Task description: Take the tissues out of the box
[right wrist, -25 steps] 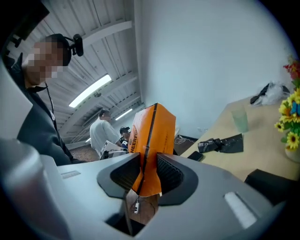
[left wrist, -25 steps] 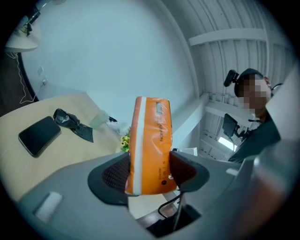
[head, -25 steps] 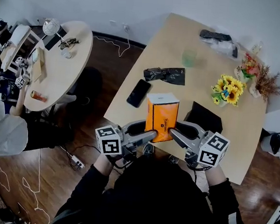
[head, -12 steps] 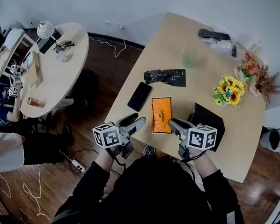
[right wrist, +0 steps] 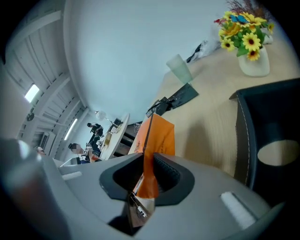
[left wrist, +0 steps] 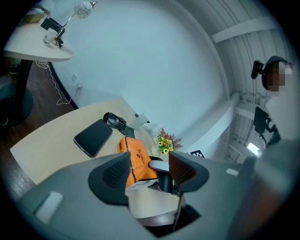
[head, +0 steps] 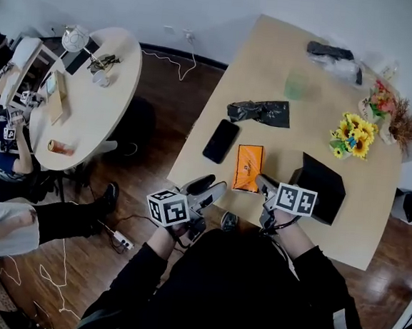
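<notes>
The orange tissue pack point(head: 249, 167) lies flat near the front edge of the tan table point(head: 265, 58). My right gripper point(head: 262, 181) is shut on the pack's near end. In the right gripper view the pack's flat end seam point(right wrist: 146, 180) is pinched between the two pads, and the rest of the pack point(right wrist: 157, 136) rises beyond them. My left gripper point(head: 215, 188) hangs off the table's front edge, left of the pack. Its jaws are apart and closing with nothing between them. The left gripper view shows the pack point(left wrist: 136, 159) lying beyond its jaws.
A black phone point(head: 221, 141) lies left of the pack, with a crumpled black bag point(head: 259, 112) behind it. A black box point(head: 320, 186) sits right of the pack, a vase of sunflowers point(head: 352, 135) farther back, and a green cup point(head: 296, 86) beyond. A cluttered round table point(head: 90, 100) stands at left.
The pack stood upright between both grippers and now lies flat. The left gripper has let go and drawn back off the table edge. The right gripper has closed on the pack's near end.
</notes>
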Demonstrator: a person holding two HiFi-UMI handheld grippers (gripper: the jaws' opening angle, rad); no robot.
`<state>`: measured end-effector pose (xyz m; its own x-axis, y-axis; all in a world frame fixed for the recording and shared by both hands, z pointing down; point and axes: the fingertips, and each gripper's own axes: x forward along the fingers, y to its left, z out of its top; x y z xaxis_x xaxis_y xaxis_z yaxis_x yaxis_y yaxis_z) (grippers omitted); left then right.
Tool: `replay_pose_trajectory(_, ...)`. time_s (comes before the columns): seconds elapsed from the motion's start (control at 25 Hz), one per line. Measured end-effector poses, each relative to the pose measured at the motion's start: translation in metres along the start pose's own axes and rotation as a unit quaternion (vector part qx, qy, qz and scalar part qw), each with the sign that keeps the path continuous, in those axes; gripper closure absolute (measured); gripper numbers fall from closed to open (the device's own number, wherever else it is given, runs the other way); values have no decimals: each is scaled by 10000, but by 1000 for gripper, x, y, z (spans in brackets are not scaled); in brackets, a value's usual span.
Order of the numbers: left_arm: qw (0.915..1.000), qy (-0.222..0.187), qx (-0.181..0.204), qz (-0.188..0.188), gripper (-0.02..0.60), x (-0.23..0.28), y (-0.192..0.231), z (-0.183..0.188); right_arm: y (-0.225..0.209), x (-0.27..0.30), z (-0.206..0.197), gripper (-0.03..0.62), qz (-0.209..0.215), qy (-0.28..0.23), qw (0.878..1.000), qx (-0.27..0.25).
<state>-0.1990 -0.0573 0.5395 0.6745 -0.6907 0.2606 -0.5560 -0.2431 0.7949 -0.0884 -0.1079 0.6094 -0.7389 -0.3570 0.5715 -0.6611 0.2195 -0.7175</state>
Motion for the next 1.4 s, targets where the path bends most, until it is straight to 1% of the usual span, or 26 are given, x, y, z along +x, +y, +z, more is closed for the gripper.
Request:
replay_pose_trajectory(0.12, 10000, 52, 38, 6, 341, -4, 0, -3, -11, 7, -7, 523, -124, -30, 9997, 211)
replay_pose_trajectory(0.28, 10000, 75, 59, 13, 341, -6, 1, -4, -24, 13, -20, 515, -331, 75, 9991, 257)
replay_pose_trajectory(0.44, 9999, 89, 93, -7, 341, -7, -1, -5, -28, 12, -24, 491, -584, 117, 9982, -26)
replay_pose_trajectory(0.56, 9999, 90, 128, -26, 341, -4, -5, -5, -26, 5, -21, 441, -745, 101, 9965, -362)
replay_pose_trajectory(0.6, 9999, 86, 143, -29, 341, -3, -6, -6, -24, 1, -20, 434, -772, 70, 9960, -453)
replay_pose_trajectory(0.72, 9998, 56, 202, -32, 341, 0, -11, -5, -17, -14, -12, 434, -727, -120, 9950, -669)
replay_pose_trajectory(0.88, 9993, -26, 383, 37, 342, 7, -23, -1, -11, -45, 9, 442, -598, -539, 9928, -884)
replay_pose_trajectory(0.96, 9981, -101, 592, 114, 342, 11, -32, 3, -3, -66, 23, 451, -478, -836, 9900, -1035)
replay_pose_trajectory(1.0, 9968, -146, 762, 173, 344, 14, -38, 7, 2, -79, 32, 453, -413, -1005, 9873, -1155)
replay_pose_trajectory(1.08, 9914, -223, 1250, 313, 351, 20, -54, 13, 14, -107, 50, 457, -309, -1369, 9791, -1475)
replay_pose_trajectory(1.2, 9760, -275, 2109, 477, 364, 30, -80, 21, 31, -153, 75, 461, -300, -1898, 9586, -2100)
replay_pose_trajectory(1.28, 9632, -289, 2614, 547, 377, 36, -98, 23, 40, -182, 89, 462, -419, -2204, 9394, -2591)
replay_pose_trajectory(1.4, 9433, -282, 3259, 566, 391, 48, -124, 24, 54, -222, 107, 463, -632, -2653, 9034, -3308)
